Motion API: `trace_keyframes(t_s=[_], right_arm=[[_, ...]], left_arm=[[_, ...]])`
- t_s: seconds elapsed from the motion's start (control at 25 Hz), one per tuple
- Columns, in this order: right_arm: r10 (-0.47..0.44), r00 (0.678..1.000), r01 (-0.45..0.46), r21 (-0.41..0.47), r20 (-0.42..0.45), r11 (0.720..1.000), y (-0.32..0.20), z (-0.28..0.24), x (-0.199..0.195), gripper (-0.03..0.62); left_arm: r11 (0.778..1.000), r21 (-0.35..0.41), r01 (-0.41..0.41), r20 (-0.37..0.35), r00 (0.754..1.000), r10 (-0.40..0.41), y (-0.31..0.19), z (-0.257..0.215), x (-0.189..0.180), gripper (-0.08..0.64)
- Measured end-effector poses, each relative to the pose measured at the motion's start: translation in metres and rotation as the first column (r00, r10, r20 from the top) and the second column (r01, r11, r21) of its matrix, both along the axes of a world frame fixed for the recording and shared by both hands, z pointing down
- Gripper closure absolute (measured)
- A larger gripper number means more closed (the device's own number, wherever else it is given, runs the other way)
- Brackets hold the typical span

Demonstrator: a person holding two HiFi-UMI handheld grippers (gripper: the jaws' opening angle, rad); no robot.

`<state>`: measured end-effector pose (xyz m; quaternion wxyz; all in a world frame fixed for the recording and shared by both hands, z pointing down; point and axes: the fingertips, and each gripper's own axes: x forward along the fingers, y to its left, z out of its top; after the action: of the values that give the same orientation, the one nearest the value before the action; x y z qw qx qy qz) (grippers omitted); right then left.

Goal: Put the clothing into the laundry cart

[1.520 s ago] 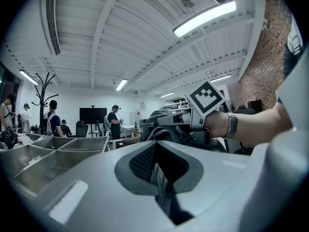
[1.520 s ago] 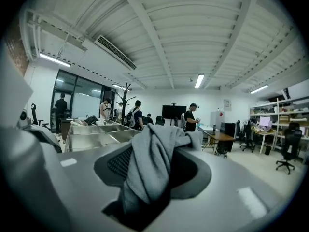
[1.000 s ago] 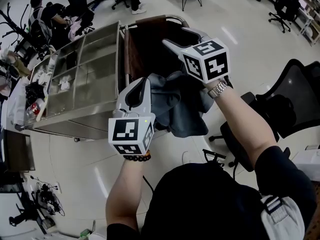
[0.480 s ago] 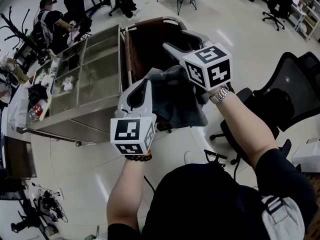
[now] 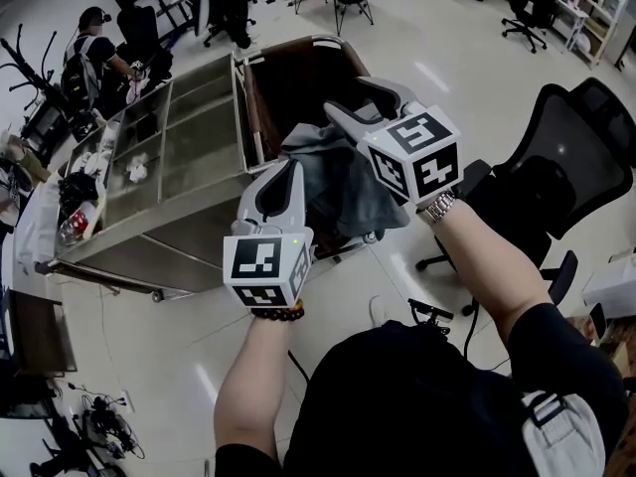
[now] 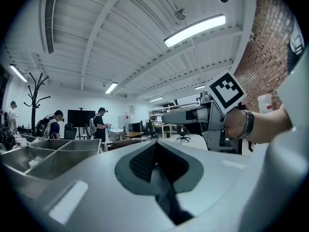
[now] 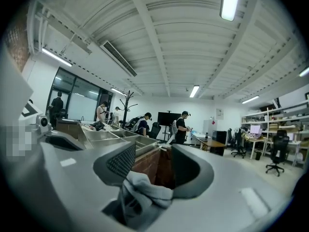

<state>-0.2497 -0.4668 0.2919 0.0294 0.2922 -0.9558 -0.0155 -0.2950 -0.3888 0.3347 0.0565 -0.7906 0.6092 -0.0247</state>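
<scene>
A grey garment (image 5: 343, 182) hangs bunched between my two grippers, over the near rim of the laundry cart (image 5: 290, 87), a brown bag in a metal frame. My left gripper (image 5: 288, 170) is shut on a thin fold of the garment (image 6: 166, 197), as the left gripper view (image 6: 155, 151) shows. My right gripper (image 5: 360, 102) reaches over the cart's opening. In the right gripper view, cloth (image 7: 145, 192) is wadded low between its jaws (image 7: 154, 163), which have just been closing. The cart's brown wall (image 7: 147, 166) lies straight ahead.
A steel trolley (image 5: 169, 157) with several compartments stands against the cart's left side. A black office chair (image 5: 556, 197) is close on the right. People (image 5: 99, 43) stand at the far left. Cables (image 5: 89, 415) lie on the floor at lower left.
Both grippers have carried the garment forward. It hung short of the cart before and now hangs over the cart's near rim.
</scene>
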Motion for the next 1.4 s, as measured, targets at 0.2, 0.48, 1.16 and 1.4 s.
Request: trace_keyframes(t_s=[0.2,0.48,1.16,1.4], right_arm=[[0.024,1.000,-0.025,0.026,0.011,0.999,0.043,-0.004,0.013,0.391],[0.048,0.999,-0.049,0.059,0.018,0.997,0.104,-0.002,0.027,0.397],[0.073,0.997,-0.074,0.125,0.009,0.989,0.202,-0.004,0.054,0.443],[0.041,0.999,-0.042,0.155,0.015,0.987,0.211,-0.005,0.066,0.469]], left_arm=[[0.999,0.010,-0.034,0.005,0.999,0.034,0.031,-0.009,0.011,0.557],[0.997,0.018,-0.077,0.016,0.997,0.077,0.075,-0.013,0.026,0.557],[0.991,0.049,-0.127,0.000,0.992,0.128,0.146,-0.030,0.058,0.557],[0.995,0.053,-0.090,-0.012,0.996,0.091,0.146,-0.028,0.069,0.557]])
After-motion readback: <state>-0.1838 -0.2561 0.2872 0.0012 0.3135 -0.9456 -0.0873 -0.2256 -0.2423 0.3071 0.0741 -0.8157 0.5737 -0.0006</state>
